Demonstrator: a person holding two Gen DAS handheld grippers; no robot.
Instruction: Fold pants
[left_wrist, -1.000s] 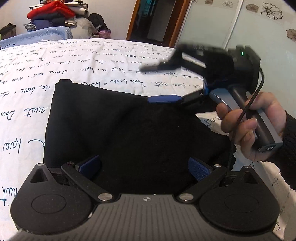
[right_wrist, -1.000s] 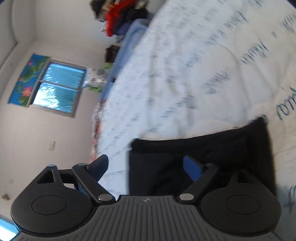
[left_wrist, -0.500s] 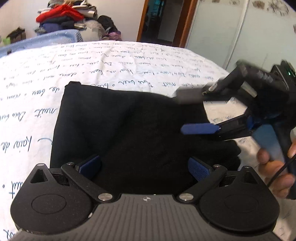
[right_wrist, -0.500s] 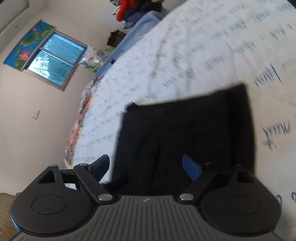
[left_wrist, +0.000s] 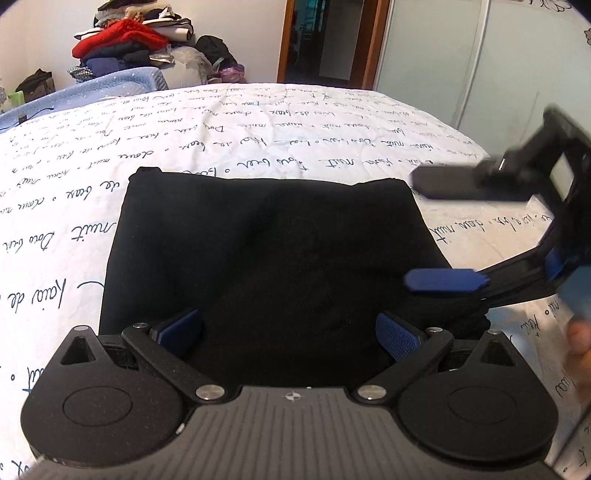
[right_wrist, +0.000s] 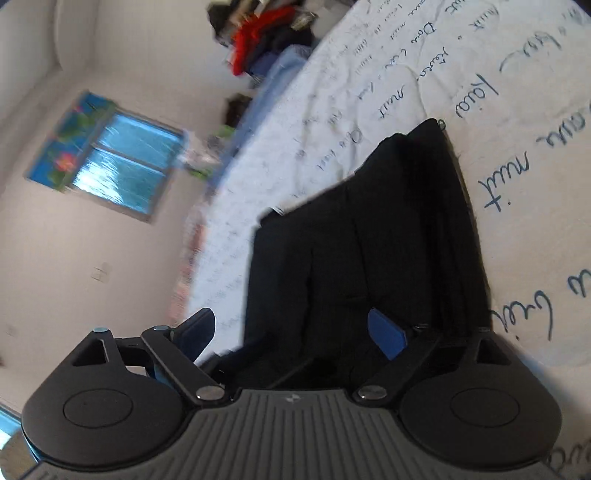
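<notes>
Letting go marks this moment: the right tool (left_wrist: 445, 232) has just been opening its jaws and now stands wide beside the right edge of the black pants (left_wrist: 266, 258), nothing between its fingers. A second ago it hovered over the cloth; it has since drawn off toward the bed's right edge. The left tool (left_wrist: 290, 332) stays open and empty. The pants lie as a flat folded rectangle on the bed (left_wrist: 221, 125), so the fold looks finished.

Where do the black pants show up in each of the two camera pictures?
Left wrist view: pants fill the centre, flat on the bed.
Right wrist view: pants run from centre down to the gripper, tilted.
Shared landmark: red clothes pile, top left;, top centre.
</notes>
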